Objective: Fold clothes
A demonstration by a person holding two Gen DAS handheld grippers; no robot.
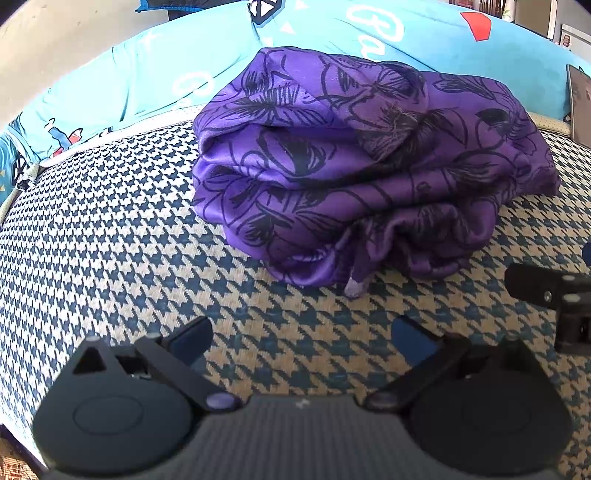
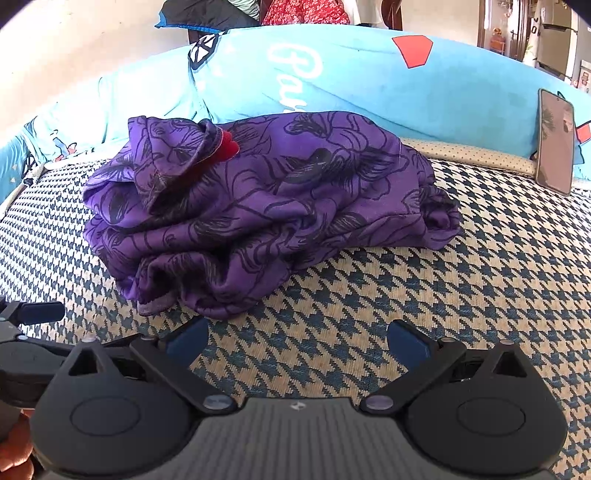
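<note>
Lying bunched in loose folds, the purple floral garment (image 1: 354,166) faces both wide, empty claws: left claw (image 1: 303,338), right claw (image 2: 297,341).

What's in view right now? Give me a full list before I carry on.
purple garment: one, purple with black floral line print, bundled in rough folds on the middle of the houndstooth surface, touched by neither gripper
red patch: one, red, on top of the garment near its rear left
houndstooth surface: one, dark blue and cream, under everything
blue cushion: at least one, sky blue with white lettering and red shapes, along the back
phone: one, dark screen, propped upright against the cushion at far right
clothes pile: dark and red items, behind the cushion, unclear
left gripper: one, black with blue pads, open, short of the garment
right gripper: one, black with blue pads, open, short of the garment
</note>
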